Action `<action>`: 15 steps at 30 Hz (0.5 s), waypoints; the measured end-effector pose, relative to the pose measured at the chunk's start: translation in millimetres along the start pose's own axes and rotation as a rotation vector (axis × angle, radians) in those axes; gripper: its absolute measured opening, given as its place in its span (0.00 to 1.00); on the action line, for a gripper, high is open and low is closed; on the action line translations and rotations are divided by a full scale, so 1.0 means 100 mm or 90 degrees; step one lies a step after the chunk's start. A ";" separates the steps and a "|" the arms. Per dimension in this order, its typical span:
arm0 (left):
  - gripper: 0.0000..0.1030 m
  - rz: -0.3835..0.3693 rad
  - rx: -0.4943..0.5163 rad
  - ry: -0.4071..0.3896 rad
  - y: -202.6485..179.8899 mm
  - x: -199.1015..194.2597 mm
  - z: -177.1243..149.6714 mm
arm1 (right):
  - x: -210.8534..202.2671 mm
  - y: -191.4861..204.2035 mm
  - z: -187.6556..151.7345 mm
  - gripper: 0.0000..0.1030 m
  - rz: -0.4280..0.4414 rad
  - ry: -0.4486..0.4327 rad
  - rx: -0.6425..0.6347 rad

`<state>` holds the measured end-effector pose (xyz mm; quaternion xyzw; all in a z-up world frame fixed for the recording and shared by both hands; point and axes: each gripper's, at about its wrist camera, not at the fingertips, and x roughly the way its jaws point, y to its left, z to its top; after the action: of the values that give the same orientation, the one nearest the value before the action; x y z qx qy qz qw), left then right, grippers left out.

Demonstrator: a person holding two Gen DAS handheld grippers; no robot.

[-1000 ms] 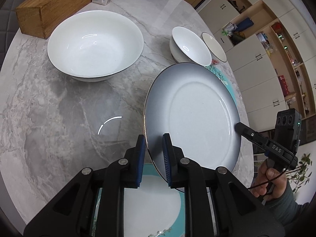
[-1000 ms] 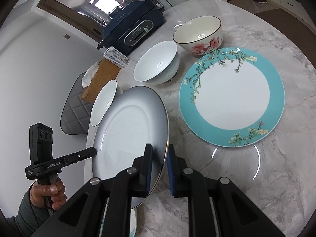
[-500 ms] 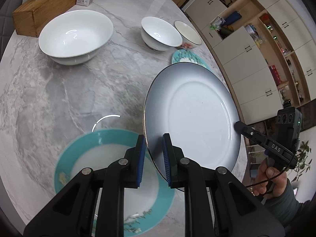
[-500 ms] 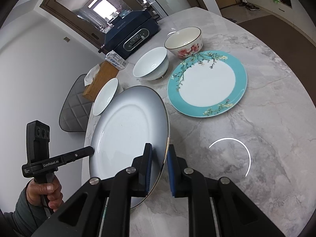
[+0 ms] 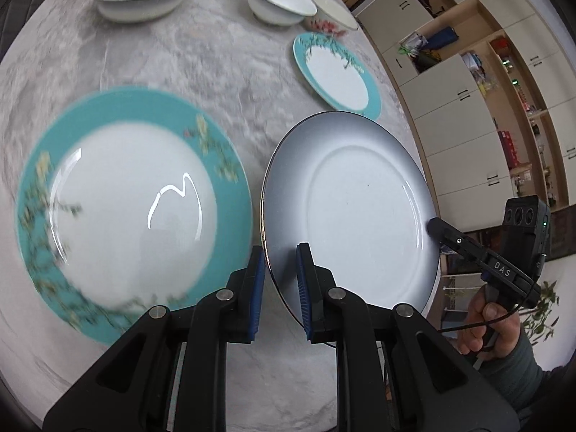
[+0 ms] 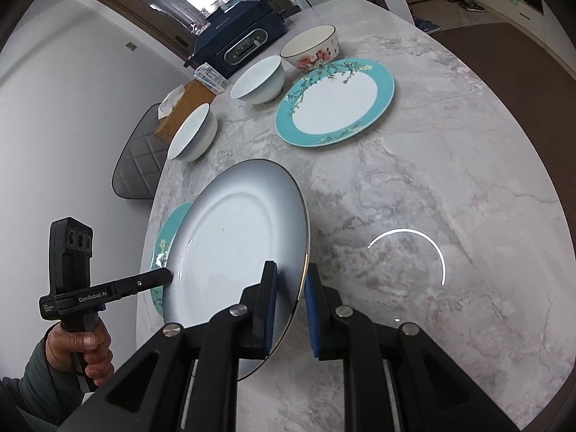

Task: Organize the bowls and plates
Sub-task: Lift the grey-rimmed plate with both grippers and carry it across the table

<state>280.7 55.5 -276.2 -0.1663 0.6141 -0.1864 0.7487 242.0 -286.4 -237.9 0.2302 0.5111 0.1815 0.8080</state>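
Grey marble table [image 6: 414,165], round: white wall and quilted chair [image 6: 138,165] at left of right-wrist view, cabinets [image 5: 464,108] at right of left-wrist view. Grey-rimmed plate [image 5: 352,212] held tilted above table, pinched by left gripper [image 5: 280,288] and right gripper [image 6: 289,306] on opposite rims. Teal plate [image 5: 122,208] left, second teal plate [image 6: 334,104] and three bowls [image 6: 259,79] upper frame; bare marble lower right.

Near-right marble tabletop [image 6: 414,187] left bare; far side blocked by teal plate [image 6: 334,104] and three bowls [image 6: 257,81].
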 end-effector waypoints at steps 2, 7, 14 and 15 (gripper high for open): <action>0.15 0.007 -0.007 0.005 -0.05 0.09 -0.16 | 0.00 -0.08 -0.08 0.17 -0.002 0.011 -0.005; 0.14 0.021 -0.014 0.013 -0.16 0.24 -0.47 | 0.04 -0.27 -0.28 0.18 -0.005 0.036 -0.011; 0.15 0.039 -0.032 0.020 -0.09 0.52 -0.61 | 0.22 -0.44 -0.42 0.18 -0.011 0.065 -0.018; 0.15 0.043 -0.033 0.021 -0.08 0.56 -0.62 | 0.24 -0.45 -0.42 0.18 -0.011 0.067 -0.021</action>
<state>229.0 20.4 -332.0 -0.1617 0.6359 -0.1478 0.7400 216.7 -303.1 -296.3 0.2025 0.5516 0.1945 0.7854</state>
